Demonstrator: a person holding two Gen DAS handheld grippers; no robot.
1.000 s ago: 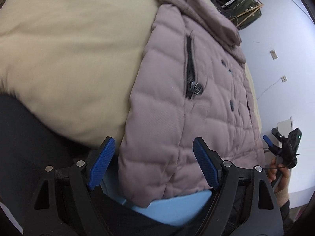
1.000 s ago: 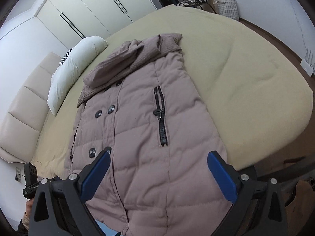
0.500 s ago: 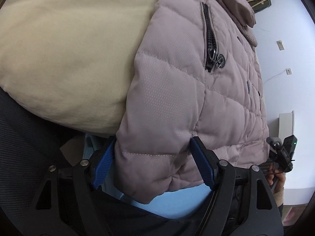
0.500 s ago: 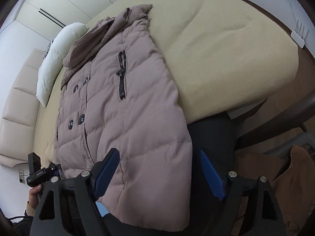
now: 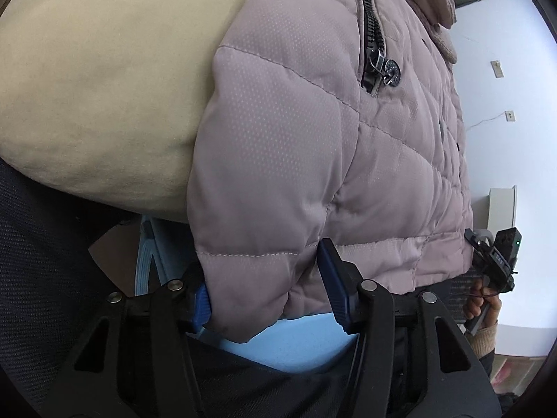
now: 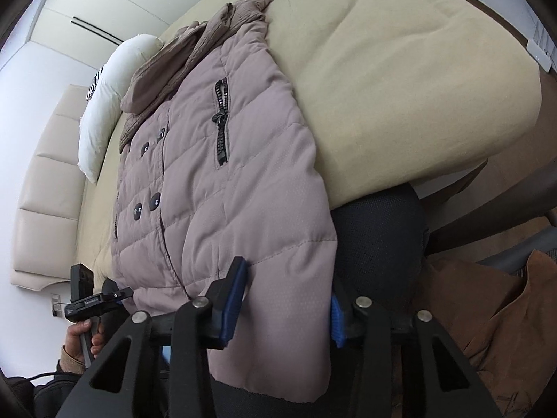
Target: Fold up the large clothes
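A mauve quilted puffer coat [image 6: 222, 174] lies front-up on a beige bed [image 6: 400, 80], collar far, hem hanging over the near edge. In the left wrist view the coat [image 5: 313, 139] fills the middle; my left gripper [image 5: 264, 285] has its blue pads on either side of one hem corner, jaws narrowed but not pressed shut. In the right wrist view my right gripper [image 6: 283, 306] straddles the other hem corner the same way, fabric between the pads. Each gripper shows small in the other's view, at the hem's opposite end.
A white pillow [image 6: 115, 94] lies at the headboard [image 6: 41, 202]. A dark mesh chair [image 6: 379, 244] stands at the bed's near edge, a brown cloth [image 6: 504, 317] to its right. A light blue item [image 5: 292, 345] hangs under the hem. White wall [image 5: 504, 139] at right.
Both grippers have moved down and in to the coat's hem. Their jaws have narrowed around the two hem corners, which now sit between the pads.
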